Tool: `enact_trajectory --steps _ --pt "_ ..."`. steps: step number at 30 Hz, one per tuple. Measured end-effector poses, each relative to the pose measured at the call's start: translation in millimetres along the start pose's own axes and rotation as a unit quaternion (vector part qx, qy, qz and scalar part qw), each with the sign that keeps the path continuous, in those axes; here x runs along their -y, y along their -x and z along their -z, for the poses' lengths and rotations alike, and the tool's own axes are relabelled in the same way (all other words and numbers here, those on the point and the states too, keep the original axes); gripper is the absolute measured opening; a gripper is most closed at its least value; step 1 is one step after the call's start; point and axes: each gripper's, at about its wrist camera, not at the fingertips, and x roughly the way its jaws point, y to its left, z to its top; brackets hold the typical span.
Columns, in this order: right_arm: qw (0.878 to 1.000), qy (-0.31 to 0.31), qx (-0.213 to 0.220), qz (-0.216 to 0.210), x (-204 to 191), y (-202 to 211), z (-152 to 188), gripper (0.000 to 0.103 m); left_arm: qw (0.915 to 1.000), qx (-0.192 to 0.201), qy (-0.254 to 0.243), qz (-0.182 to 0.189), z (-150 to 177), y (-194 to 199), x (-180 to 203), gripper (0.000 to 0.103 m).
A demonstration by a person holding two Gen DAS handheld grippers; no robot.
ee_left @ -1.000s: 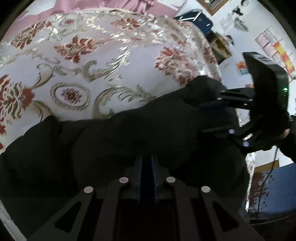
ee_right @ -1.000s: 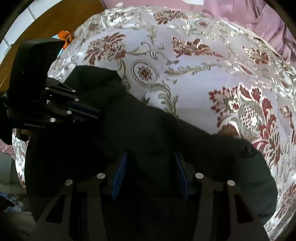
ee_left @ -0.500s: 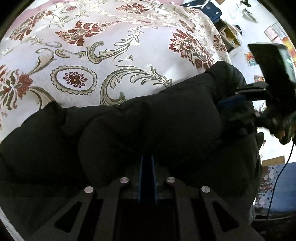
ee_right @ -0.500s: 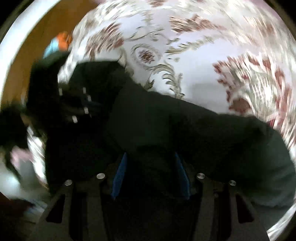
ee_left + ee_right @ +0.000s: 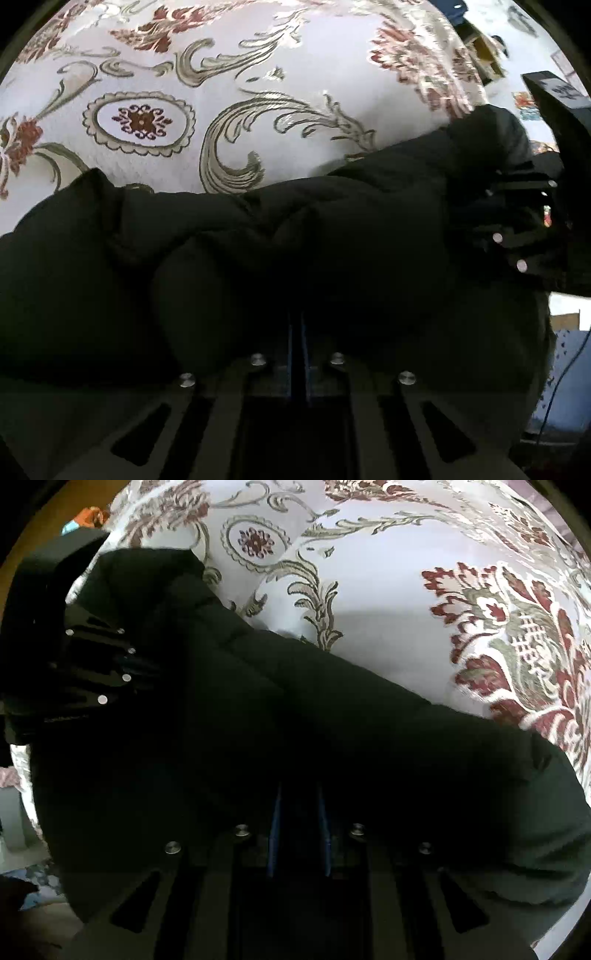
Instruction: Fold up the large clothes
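Note:
A black puffy jacket (image 5: pixel 240 266) lies bunched on a white bedspread (image 5: pixel 258 62) patterned in red and gold. My left gripper (image 5: pixel 297 326) points down into the jacket, its blue pads nearly together and pinched on a fold. In the left wrist view my right gripper (image 5: pixel 484 218) bites into the jacket's right end. My right gripper (image 5: pixel 299 801) points straight down and its jaws are closing, with dark jacket (image 5: pixel 351 716) cloth between the blue pads. Its view has my left gripper (image 5: pixel 142 666) at the jacket's left end.
The bedspread (image 5: pixel 388 576) stretches beyond the jacket in both views. A shelf (image 5: pixel 480 48) and wall posters stand past the bed's right edge, with a thin cable (image 5: pixel 567 373) hanging low right. An orange item (image 5: pixel 88 515) lies by the wooden wall at upper left.
Both grippers have sunk lower onto the jacket, and the bedspread looks nearer. The right gripper's pads have drawn much closer together on the cloth. The left pads have stayed together.

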Motion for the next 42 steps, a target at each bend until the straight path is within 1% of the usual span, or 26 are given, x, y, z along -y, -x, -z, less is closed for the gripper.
enact_trajectory --steps 4,7,10,12,15,16,17,19,21,22,25,27,28,29,31,32,33,34,36,37,38,39,40,42 --pt "1.000 0.014 0.009 0.021 -6 -3 -1 0.015 0.9996 0.012 0.005 -0.026 0 -10 1 0.004" --pt "0.999 0.021 0.031 0.034 -11 -2 7 0.015 0.9990 0.023 -0.005 -0.038 4 -15 4 0.004" --pt "0.998 0.009 0.051 0.039 -10 -4 12 0.015 0.9986 0.031 -0.003 -0.044 6 -19 2 0.004" --pt "0.997 -0.006 0.063 0.047 -12 -5 14 0.014 0.9974 0.039 0.000 -0.060 8 -20 4 0.004" --pt "0.992 -0.001 0.100 0.080 -27 -2 22 0.015 0.9925 0.063 -0.005 -0.105 16 -15 15 0.004" --pt "0.989 0.001 0.123 0.087 -32 4 31 0.015 0.9912 0.073 -0.005 -0.111 12 -15 28 0.004" --pt "0.986 -0.002 0.138 0.089 -34 8 37 0.015 0.9902 0.084 -0.001 -0.111 12 -11 36 0.004" --pt "0.983 -0.021 0.169 0.076 -33 23 53 0.016 0.9896 0.103 0.020 -0.098 20 1 36 0.004" --pt "0.979 -0.039 0.192 0.062 -31 34 67 0.019 0.9871 0.127 0.044 -0.088 34 15 32 0.004" --pt "0.977 -0.046 0.202 0.057 -32 38 72 0.020 0.9851 0.137 0.052 -0.090 41 24 27 0.004" --pt "0.971 -0.069 0.223 0.051 -22 44 78 0.028 0.9789 0.167 0.062 -0.100 51 41 31 0.004" --pt "0.968 -0.073 0.233 0.054 -29 38 74 0.034 0.9753 0.181 0.063 -0.109 57 51 34 0.004" --pt "0.967 -0.071 0.239 0.059 -33 39 72 0.035 0.9739 0.185 0.067 -0.113 57 54 34 0.004" --pt "0.965 -0.071 0.244 0.062 -35 41 66 0.038 0.9728 0.188 0.074 -0.113 61 59 36 0.004" --pt "0.960 -0.071 0.260 0.071 -45 47 66 0.045 0.9715 0.191 0.088 -0.109 66 67 34 0.005" --pt "0.958 -0.071 0.266 0.075 -46 51 69 0.053 0.9696 0.195 0.096 -0.113 68 70 34 0.009" --pt "0.956 -0.074 0.273 0.080 -47 56 71 0.058 0.9683 0.197 0.101 -0.115 70 71 35 0.019" --pt "0.953 -0.075 0.280 0.084 -47 60 74 0.060 0.9674 0.198 0.105 -0.118 65 69 34 0.025" --pt "0.949 -0.077 0.289 0.097 -47 68 76 0.062 0.9630 0.209 0.115 -0.126 72 76 36 0.049" --pt "0.948 -0.079 0.293 0.102 -48 71 79 0.064 0.9607 0.215 0.119 -0.130 73 79 37 0.056" --pt "0.946 -0.082 0.296 0.106 -48 75 81 0.070 0.9572 0.225 0.123 -0.134 77 85 39 0.064" --pt "0.944 -0.088 0.300 0.108 -48 78 85 0.075 0.9538 0.235 0.127 -0.138 80 90 40 0.067" --pt "0.941 -0.094 0.305 0.109 -47 82 88 0.076 0.9518 0.240 0.129 -0.140 83 94 41 0.068" --pt "0.937 -0.106 0.315 0.105 -48 90 94 0.082 0.9486 0.248 0.138 -0.140 88 104 43 0.077"
